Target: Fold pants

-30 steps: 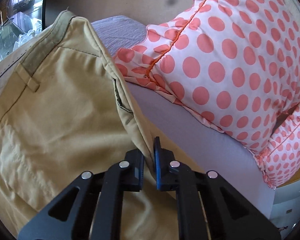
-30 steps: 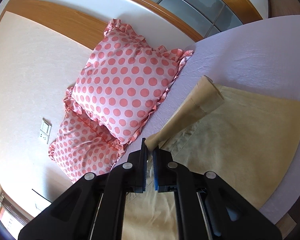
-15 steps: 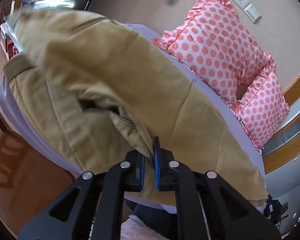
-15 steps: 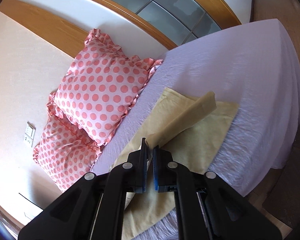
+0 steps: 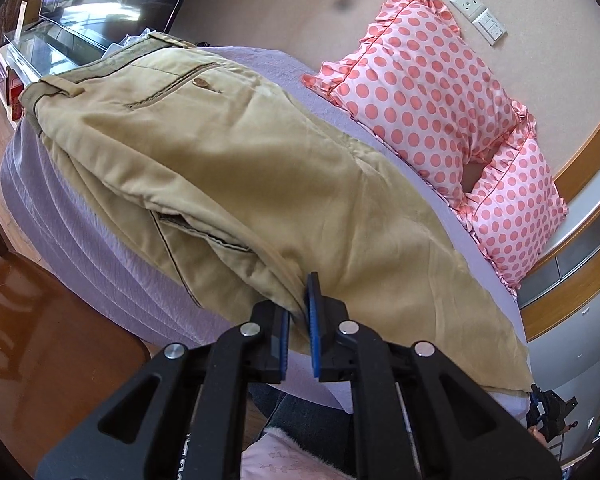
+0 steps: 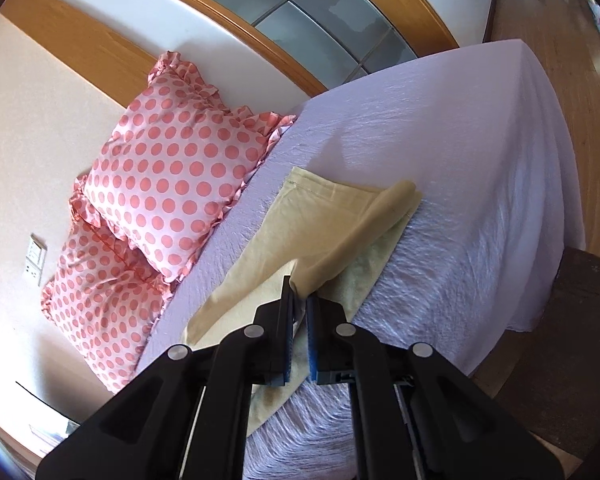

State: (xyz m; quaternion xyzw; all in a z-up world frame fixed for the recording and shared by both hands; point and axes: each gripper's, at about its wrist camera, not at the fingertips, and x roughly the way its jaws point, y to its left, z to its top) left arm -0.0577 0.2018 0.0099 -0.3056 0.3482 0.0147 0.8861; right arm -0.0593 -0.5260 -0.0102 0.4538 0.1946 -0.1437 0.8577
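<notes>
**Khaki pants pinched at both ends on the bed**

The pants [image 5: 260,168] — soft, creased khaki cotton with a buttoned welt pocket — are spread along the lilac, crinkle-textured bed [image 6: 460,152], beside two frilled, polka-dotted pillows [image 5: 416,80]. The left gripper [image 5: 298,320] is closed on a bunched fabric edge near the waist; the right gripper [image 6: 298,320] is clamped on a rolled leg edge near the hem. Compared with half a second ago, the waist section is laid flatter, and more of the leg is settled on the sheet.
</notes>
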